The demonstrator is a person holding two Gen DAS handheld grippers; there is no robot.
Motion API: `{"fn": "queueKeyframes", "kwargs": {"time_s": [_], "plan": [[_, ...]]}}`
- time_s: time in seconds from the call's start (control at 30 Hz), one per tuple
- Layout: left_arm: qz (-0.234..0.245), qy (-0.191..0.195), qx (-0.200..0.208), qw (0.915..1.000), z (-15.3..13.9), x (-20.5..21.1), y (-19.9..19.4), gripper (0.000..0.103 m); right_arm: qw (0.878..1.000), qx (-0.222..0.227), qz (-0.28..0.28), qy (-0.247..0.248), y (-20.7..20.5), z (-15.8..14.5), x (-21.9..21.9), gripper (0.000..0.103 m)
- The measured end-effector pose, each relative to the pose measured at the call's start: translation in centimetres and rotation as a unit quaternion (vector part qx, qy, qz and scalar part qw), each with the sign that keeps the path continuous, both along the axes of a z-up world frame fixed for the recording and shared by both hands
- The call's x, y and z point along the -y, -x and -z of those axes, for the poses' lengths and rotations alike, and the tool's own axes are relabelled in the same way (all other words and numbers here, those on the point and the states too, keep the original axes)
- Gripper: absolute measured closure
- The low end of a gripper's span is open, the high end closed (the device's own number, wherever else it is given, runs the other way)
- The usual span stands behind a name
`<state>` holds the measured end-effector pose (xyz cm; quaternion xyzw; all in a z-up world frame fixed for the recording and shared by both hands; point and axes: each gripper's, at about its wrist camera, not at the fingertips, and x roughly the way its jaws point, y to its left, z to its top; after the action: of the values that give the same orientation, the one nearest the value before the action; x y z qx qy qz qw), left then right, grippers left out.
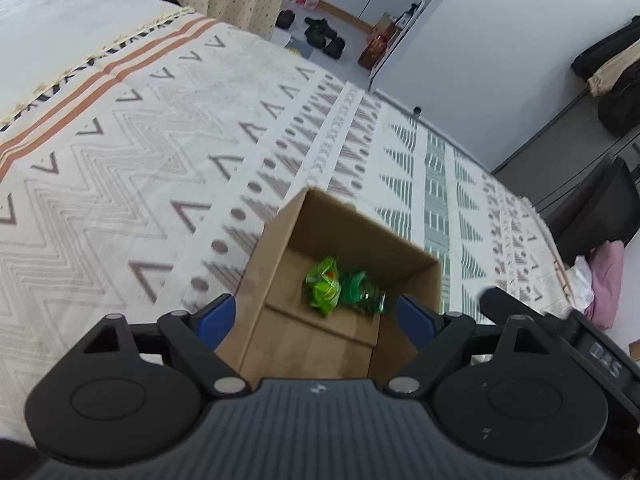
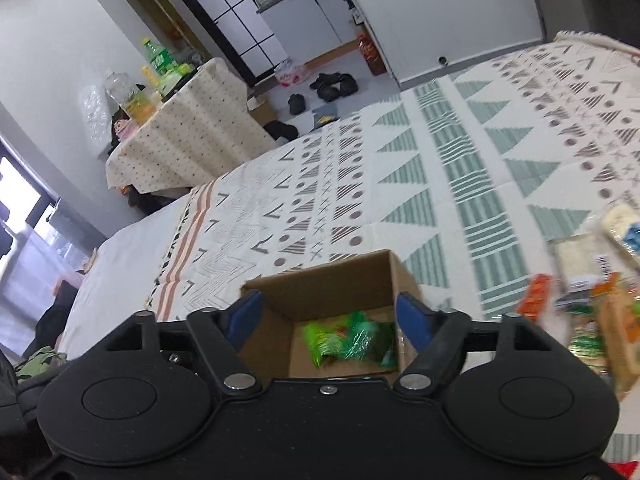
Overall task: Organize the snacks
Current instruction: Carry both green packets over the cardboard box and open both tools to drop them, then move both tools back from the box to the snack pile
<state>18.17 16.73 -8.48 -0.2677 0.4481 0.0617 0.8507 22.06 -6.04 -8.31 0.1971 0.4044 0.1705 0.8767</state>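
We hold both tools over an open cardboard box point(image 1: 280, 280) that sits on a patterned bedspread point(image 1: 160, 140), low in the middle of each wrist view. The left gripper point(image 1: 316, 314) has its blue pads spread wide with nothing between them; we see only the box interior through the gap. The right gripper point(image 2: 328, 318) is likewise released, its pads standing apart at either side of the box opening and pressing on nothing.

On the box floor lie two snack packets close together: a bright green packet point(image 1: 324, 282) and a darker green packet point(image 1: 364, 294) just beside it on its right. In the right wrist view the same pair shows as a green cluster at the bottom of the box.

We judge the sorting as begun but far from finished. Two packets are in, the box has plenty of room, and a heap of other snacks point(image 2: 592, 296) waits on the bedspread at the right edge of the right wrist view, blurred, with orange, white and blue wrappers among them. Those remain to be fetched and dropped in.
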Motion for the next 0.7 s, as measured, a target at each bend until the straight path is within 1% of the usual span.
{"fn": "queueKeyframes", "kwargs": {"time_s": [0.1, 0.13, 0.2, 0.3, 0.33, 0.57, 0.7], "plan": [[0.005, -0.003, -0.005, 1.0, -0.2, 0.9, 0.7, 0.014, 1.0, 0.001, 0.007, 0.015, 1.4, -0.4, 1.8, 0.019], [0.005, -0.006, -0.006, 1.0, -0.3, 1.3, 0.9, 0.011, 1.0, 0.0, 0.011, 0.021, 1.8, -0.5, 2.4, 0.017], [-0.002, -0.006, -0.009, 0.9999, -0.5, 1.9, 1.4, 0.008, 0.999, 0.001, 0.02, 0.032, 2.6, -0.8, 3.8, 0.01], [0.004, -0.007, -0.003, 1.0, -1.1, 3.2, 2.1, 0.001, 0.999, 0.002, 0.027, 0.042, 3.8, -1.2, 5.7, 0.006], [0.004, -0.01, -0.001, 0.9999, -1.3, 3.7, 2.4, 0.0, 0.999, 0.002, 0.028, 0.045, 4.1, -1.4, 6.3, 0.006], [0.028, -0.012, 0.006, 0.9995, -2.3, 7.3, 3.7, 0.0, 0.998, 0.007, 0.034, 0.053, 6.4, -2.2, 10.4, 0.003], [0.039, -0.012, 0.022, 0.9989, -2.8, 9.3, 4.6, 0.0, 0.997, 0.005, 0.043, 0.058, 7.4, -2.3, 12.7, 0.002]]}}
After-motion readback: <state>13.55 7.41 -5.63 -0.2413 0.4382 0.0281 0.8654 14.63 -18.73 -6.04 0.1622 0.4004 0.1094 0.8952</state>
